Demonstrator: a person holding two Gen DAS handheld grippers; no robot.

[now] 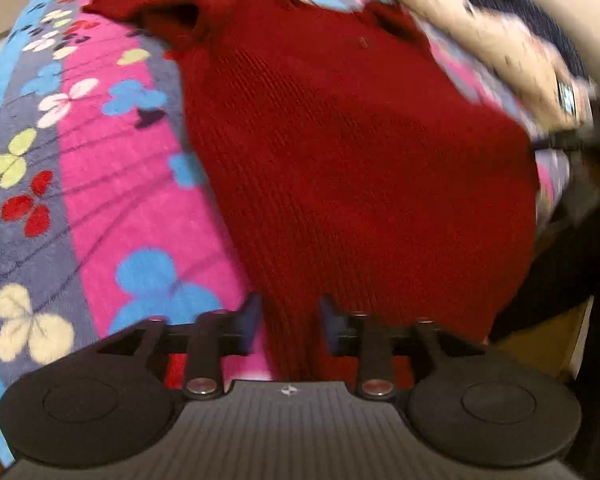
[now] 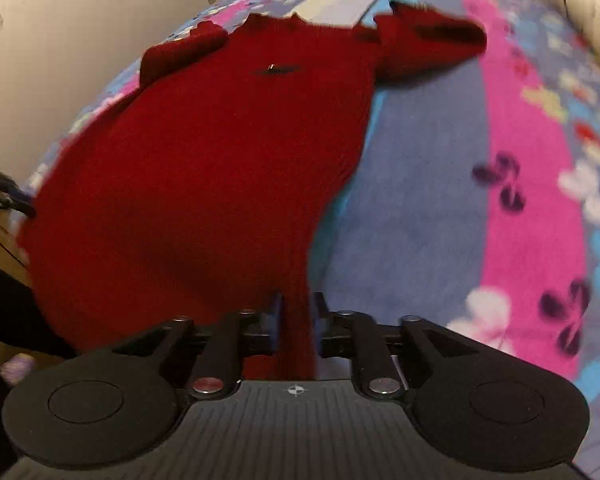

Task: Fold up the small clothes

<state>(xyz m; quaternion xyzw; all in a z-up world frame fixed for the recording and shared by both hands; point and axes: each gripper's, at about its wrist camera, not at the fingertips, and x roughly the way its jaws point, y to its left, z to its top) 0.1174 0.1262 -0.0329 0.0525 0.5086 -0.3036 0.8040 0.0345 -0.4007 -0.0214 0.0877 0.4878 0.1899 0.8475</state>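
A red sweater (image 1: pixel 340 152) lies on a flowered blanket (image 1: pixel 100 200). Each gripper, left (image 1: pixel 290 312) and right (image 2: pixel 296 312), seems to pinch a bunched hem corner through the blur.

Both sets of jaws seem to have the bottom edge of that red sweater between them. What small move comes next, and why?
Probably lift the hem toward the collar: the red sweater lies flat on the floral blanket, hem between both grippers' jaws, left and right.
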